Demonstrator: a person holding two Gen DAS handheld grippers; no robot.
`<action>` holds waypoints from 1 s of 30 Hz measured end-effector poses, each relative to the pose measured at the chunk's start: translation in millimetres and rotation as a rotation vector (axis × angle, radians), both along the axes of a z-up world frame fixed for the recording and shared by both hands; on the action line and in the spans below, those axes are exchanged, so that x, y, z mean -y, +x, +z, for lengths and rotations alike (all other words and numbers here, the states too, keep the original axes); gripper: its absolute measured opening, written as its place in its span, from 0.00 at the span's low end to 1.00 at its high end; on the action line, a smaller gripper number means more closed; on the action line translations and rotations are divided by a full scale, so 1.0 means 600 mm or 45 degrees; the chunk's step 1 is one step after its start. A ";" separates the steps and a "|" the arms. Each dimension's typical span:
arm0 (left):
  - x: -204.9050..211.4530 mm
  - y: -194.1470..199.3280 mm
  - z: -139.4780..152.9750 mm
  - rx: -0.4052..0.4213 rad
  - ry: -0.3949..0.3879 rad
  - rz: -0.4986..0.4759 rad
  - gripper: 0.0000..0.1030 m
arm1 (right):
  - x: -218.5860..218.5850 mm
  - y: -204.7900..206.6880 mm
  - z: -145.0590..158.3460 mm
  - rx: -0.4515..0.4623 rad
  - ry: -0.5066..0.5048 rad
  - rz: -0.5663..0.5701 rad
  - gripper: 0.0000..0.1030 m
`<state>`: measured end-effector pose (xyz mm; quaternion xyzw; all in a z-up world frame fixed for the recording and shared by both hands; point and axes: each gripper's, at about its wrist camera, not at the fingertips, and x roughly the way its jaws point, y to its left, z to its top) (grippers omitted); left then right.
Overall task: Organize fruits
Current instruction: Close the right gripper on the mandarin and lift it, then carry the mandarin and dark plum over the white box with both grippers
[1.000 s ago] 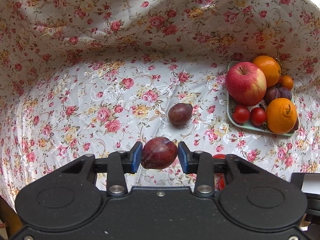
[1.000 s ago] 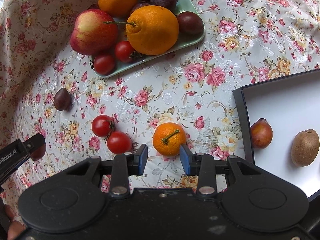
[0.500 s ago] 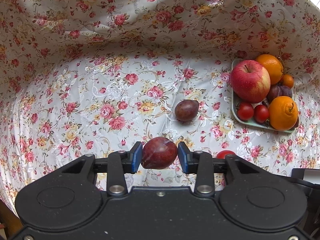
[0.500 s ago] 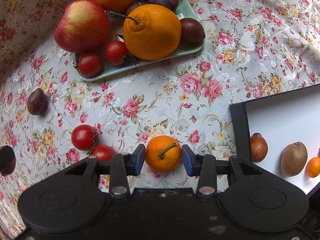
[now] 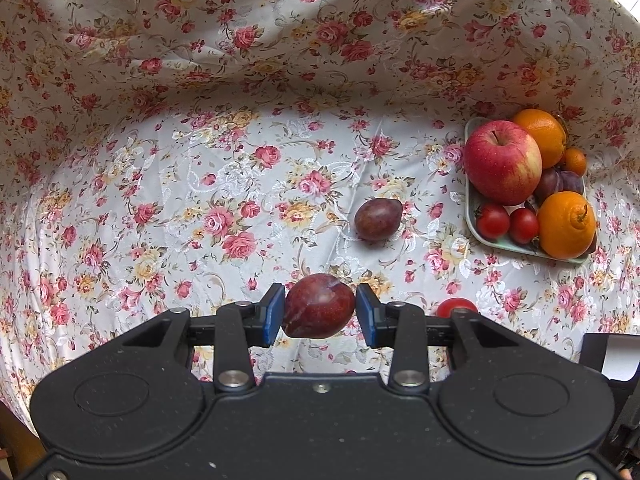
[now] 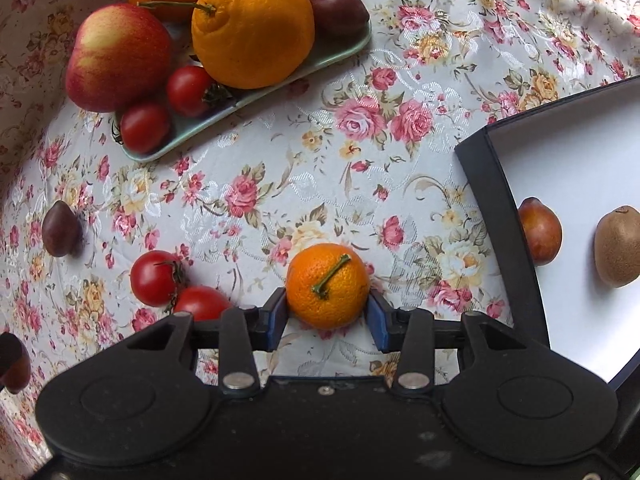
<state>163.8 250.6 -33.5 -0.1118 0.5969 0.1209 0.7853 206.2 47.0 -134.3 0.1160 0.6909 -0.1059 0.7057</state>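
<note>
In the left wrist view my left gripper (image 5: 320, 312) is shut on a dark red plum (image 5: 319, 306), held above the flowered cloth. A second plum (image 5: 378, 219) lies loose on the cloth beyond it. In the right wrist view my right gripper (image 6: 328, 316) points down over a small mandarin (image 6: 327, 285) with a green stem. The mandarin rests on the cloth between the blue pads, and the jaws are opening around it. Two tomatoes (image 6: 154, 278) lie just to its left.
A green plate (image 6: 192, 132) at the back holds an apple (image 6: 118, 58), oranges, tomatoes and plums. A black-rimmed white tray (image 6: 496, 184) on the right holds a reddish plum (image 6: 540, 230) and a kiwi (image 6: 618, 246). The cloth rises in folds behind.
My right gripper has come down over the mandarin, which now sits between its widened jaws. The left gripper still holds its plum and has barely moved.
</note>
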 end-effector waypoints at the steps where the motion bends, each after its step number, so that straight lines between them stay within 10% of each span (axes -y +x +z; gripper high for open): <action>1: 0.001 0.000 0.000 0.001 0.002 -0.003 0.45 | -0.004 -0.002 0.000 0.007 -0.013 0.017 0.42; 13: 0.009 -0.008 0.016 0.031 0.002 -0.008 0.46 | 0.011 0.004 0.003 0.001 0.039 -0.070 0.42; 21: -0.012 -0.016 0.030 0.067 -0.011 0.011 0.46 | -0.068 -0.012 0.031 0.162 -0.205 0.218 0.39; 30: -0.067 -0.026 0.023 0.054 0.010 0.122 0.45 | -0.152 -0.012 0.109 0.373 -0.032 0.335 0.39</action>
